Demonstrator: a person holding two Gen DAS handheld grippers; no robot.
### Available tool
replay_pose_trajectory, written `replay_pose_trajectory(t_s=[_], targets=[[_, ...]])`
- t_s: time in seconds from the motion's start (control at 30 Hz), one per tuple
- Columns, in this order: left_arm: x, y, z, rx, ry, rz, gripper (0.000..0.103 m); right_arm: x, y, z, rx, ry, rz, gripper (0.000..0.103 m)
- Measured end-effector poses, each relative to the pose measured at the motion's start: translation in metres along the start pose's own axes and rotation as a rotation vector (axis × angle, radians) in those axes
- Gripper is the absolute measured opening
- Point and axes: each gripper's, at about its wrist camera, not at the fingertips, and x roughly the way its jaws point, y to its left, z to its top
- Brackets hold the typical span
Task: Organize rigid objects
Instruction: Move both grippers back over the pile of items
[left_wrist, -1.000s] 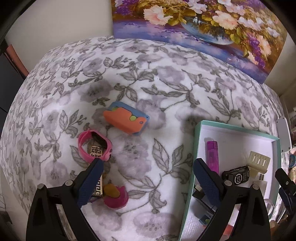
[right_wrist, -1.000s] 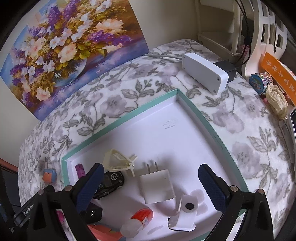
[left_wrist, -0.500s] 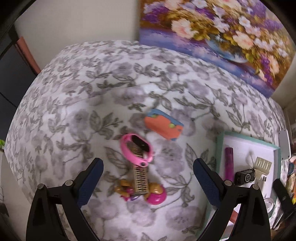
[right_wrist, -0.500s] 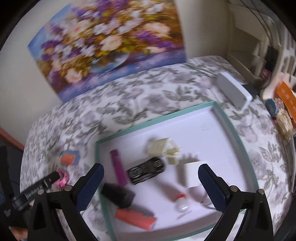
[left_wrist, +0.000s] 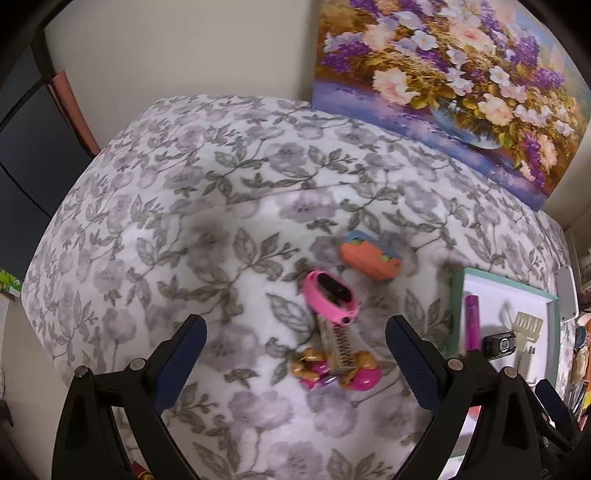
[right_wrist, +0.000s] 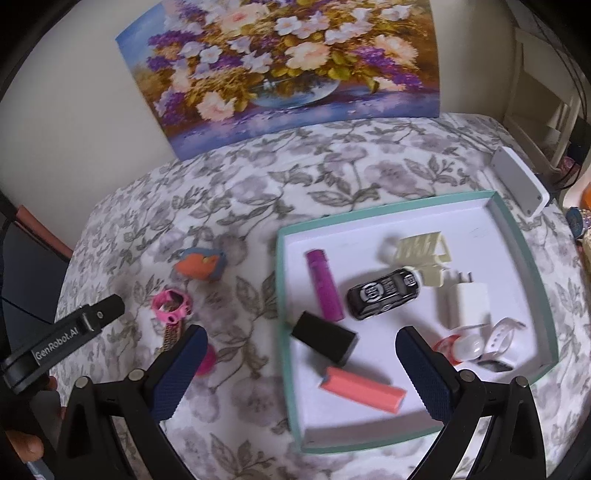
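Pulled back high above the flowered cloth (left_wrist: 184, 221), away from the close hover of a second ago. Left the teal tray (right_wrist: 517, 236) well filled. Kept left gripper (left_wrist: 293, 325) and right gripper (right_wrist: 301, 343) wide apart, gripping nothing. Left three things outside the tray, on the cloth ahead of the left gripper: orange toy (left_wrist: 369, 254), pink watch (left_wrist: 328, 295), pink trinket (left_wrist: 336, 373). Probably paused between picks.

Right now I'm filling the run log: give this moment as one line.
left hand-held gripper: open, empty | right hand-held gripper: open, empty | tray: holds toy car | pink watch: outside tray
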Motion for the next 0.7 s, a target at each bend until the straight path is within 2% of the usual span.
replay_pose_trajectory(t_s=[0.2,0.53,0.7], targets=[[0.012,0.028,-0.003,-0.05,0.032,0.042,0.098,0.016,0.019,-0.007,-0.026,0.044,0.028,0.103],[0.042,0.051,-0.007,-0.129,0.119,0.023,0.098,0.05,0.062,-0.021,-0.102,0.13,0.069,0.103],[0.043,0.058,-0.007,-0.16,0.121,0.026,0.098,0.064,0.078,-0.03,-0.135,0.17,0.091,0.103]])
